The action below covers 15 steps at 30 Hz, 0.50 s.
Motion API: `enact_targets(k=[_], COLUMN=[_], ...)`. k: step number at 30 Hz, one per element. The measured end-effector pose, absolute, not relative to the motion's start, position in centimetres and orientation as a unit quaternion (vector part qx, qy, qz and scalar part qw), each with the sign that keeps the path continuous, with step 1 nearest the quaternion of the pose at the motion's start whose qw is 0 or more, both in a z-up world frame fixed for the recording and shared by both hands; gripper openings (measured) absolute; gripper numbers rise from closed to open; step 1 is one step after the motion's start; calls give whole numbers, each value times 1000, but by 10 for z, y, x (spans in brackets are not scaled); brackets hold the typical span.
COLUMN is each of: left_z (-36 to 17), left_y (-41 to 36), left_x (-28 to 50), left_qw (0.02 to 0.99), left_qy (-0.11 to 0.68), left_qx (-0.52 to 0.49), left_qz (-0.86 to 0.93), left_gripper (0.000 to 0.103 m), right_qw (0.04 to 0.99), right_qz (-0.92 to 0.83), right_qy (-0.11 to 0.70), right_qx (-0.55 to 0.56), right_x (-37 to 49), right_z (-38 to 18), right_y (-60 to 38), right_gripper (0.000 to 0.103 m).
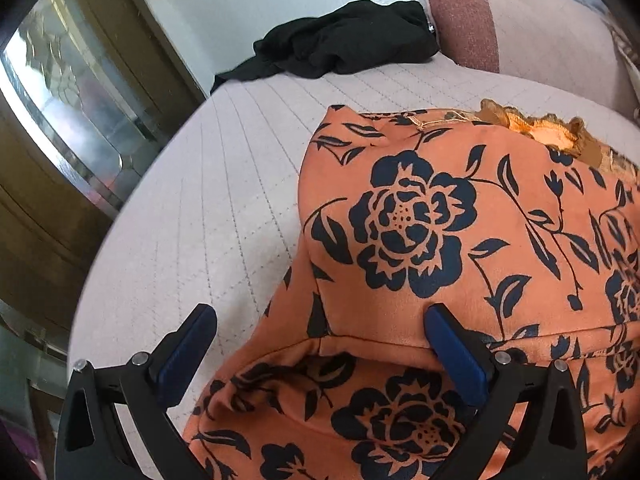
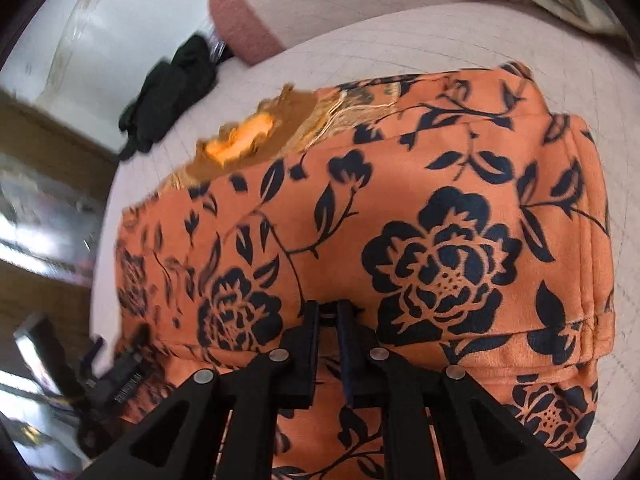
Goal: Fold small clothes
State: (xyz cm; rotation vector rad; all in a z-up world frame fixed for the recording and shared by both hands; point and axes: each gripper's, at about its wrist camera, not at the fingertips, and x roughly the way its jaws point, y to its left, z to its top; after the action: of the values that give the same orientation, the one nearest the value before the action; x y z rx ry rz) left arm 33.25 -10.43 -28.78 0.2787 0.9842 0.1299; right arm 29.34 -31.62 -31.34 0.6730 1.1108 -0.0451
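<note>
Left wrist view: left gripper (image 1: 320,320) spread wide over orange floral garment (image 1: 460,240) on quilted bed (image 1: 200,200) (black cloth (image 1: 344,46) at 12 o'clock). Right gripper (image 2: 328,308) pinches the garment's fold.

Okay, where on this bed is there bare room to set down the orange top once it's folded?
Bare quilted bedspread lies left of the orange floral garment, running back to the black garment. Another thin strip shows between the orange garment and the pink bolster. The near right side is crowded: fabric fills it, with both grippers there.
</note>
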Motion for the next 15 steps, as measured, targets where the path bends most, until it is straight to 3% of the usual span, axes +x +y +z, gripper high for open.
enact_targets(k=[6, 8, 15], left_z=[-294, -297, -303], left_y=[-80, -72, -69], left_x=[337, 338, 331], left_qw=[868, 866, 871], left_qy=[494, 499, 490], left_qx=[41, 11, -15], left_qz=[38, 31, 27], left_gripper=[103, 103, 103], right_qw=[840, 817, 824], right_qz=[-139, -157, -149], right_qy=[445, 477, 459], right_qx=[278, 284, 296], right_x=[288, 294, 296], right_z=[-293, -318, -324], right_y=[-352, -363, -362], right_gripper=[12, 13, 13])
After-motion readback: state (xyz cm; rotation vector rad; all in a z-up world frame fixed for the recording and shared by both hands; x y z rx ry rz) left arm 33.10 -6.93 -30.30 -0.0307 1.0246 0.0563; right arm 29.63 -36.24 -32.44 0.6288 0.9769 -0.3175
